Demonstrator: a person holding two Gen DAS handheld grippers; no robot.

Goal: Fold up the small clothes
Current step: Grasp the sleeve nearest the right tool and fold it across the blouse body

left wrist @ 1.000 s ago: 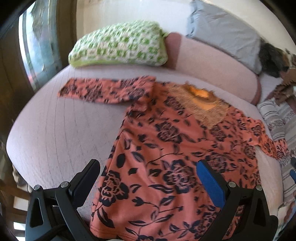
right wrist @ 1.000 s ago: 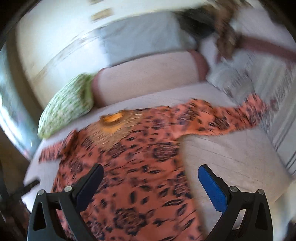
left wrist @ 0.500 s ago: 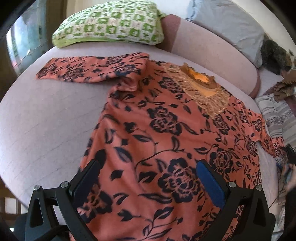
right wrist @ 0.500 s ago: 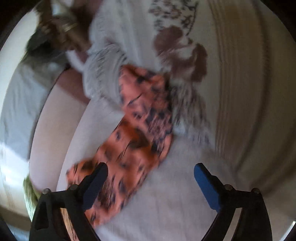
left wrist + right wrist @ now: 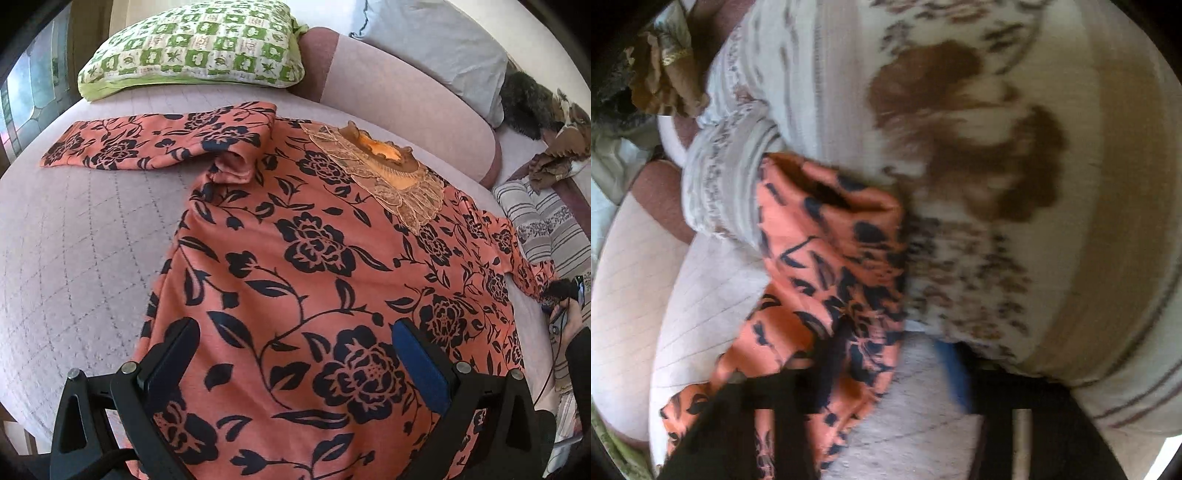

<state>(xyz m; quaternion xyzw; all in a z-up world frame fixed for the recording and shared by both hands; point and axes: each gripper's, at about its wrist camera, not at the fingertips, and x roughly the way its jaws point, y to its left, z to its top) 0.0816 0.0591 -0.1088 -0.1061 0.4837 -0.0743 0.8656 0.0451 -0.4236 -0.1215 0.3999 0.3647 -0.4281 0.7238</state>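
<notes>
An orange top with black flowers (image 5: 310, 266) lies flat on the pale pink bed (image 5: 74, 236), its gold lace collar (image 5: 391, 177) towards the far side. Its left sleeve (image 5: 147, 144) stretches out to the left. My left gripper (image 5: 295, 354) is open, hovering over the lower body of the top. In the right wrist view the right sleeve's cuff (image 5: 831, 266) lies against a striped cream blanket (image 5: 997, 184). My right gripper (image 5: 882, 365) is low at that cuff, blurred; its jaws look apart, one finger partly under the fabric.
A green and white pillow (image 5: 195, 44) and a grey pillow (image 5: 432, 48) sit at the head of the bed. A pink bolster (image 5: 399, 99) runs behind the top. A striped blanket (image 5: 543, 229) and brown clothes (image 5: 554, 147) lie to the right.
My left gripper has moved lower and closer over the top's body. My right gripper has swung right and dropped down to the right sleeve's cuff.
</notes>
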